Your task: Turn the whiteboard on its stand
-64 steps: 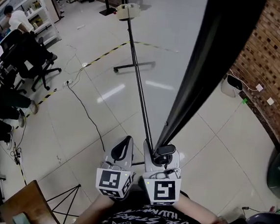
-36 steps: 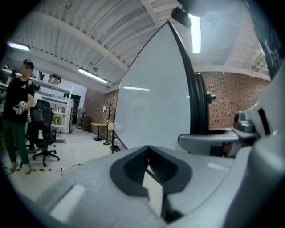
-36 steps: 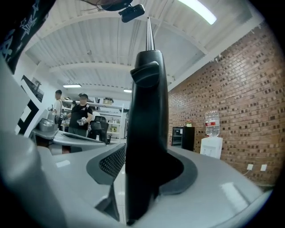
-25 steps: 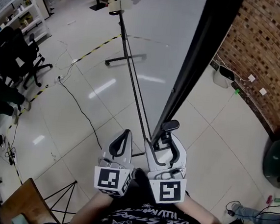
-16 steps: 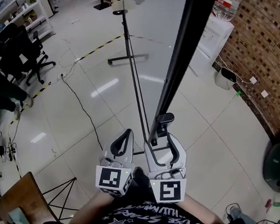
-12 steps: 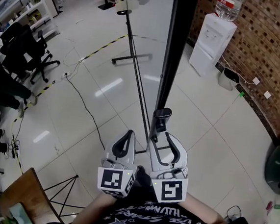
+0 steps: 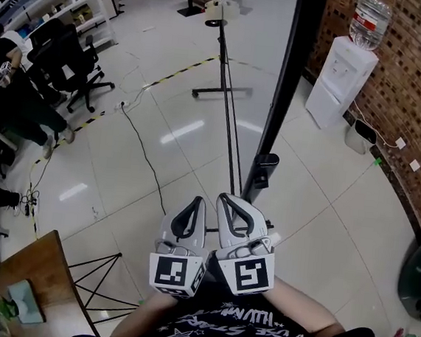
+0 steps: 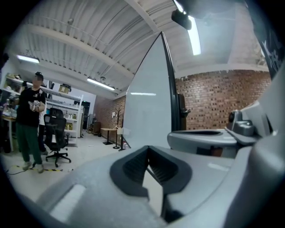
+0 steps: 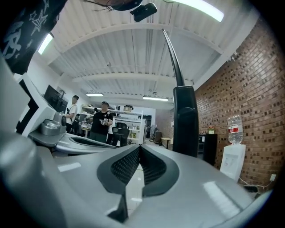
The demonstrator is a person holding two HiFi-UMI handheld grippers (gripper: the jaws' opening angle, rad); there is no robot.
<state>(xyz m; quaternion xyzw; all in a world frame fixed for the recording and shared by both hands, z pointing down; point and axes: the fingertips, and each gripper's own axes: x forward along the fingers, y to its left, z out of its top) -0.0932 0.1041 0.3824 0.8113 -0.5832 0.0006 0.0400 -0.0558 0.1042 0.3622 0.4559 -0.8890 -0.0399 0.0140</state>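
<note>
The whiteboard (image 7: pixel 283 89) stands edge-on in the head view, its black frame running from the top down to a black knob (image 7: pixel 266 163) on the stand. Both grippers are held side by side below it, close to my body. My right gripper (image 7: pixel 226 199) is shut with nothing between its jaws, a short way short of the knob. My left gripper (image 7: pixel 195 202) is shut and empty beside it. The left gripper view shows the board's white face (image 8: pixel 147 107) ahead of the left gripper (image 8: pixel 148 148). In the right gripper view the black post (image 9: pixel 185 120) rises just right of the right gripper (image 9: pixel 139 147).
A thin black pole stand with a pale head (image 7: pixel 220 11) rises left of the board, and a cable (image 7: pixel 142 150) trails over the tiled floor. A water dispenser (image 7: pixel 337 80) stands against the brick wall (image 7: pixel 409 65). Office chairs (image 7: pixel 65 61) and people are at far left.
The right gripper let go of the black knob, drew back and closed empty. The whiteboard swung from slanted to edge-on, and its knob moved away from the gripper.
</note>
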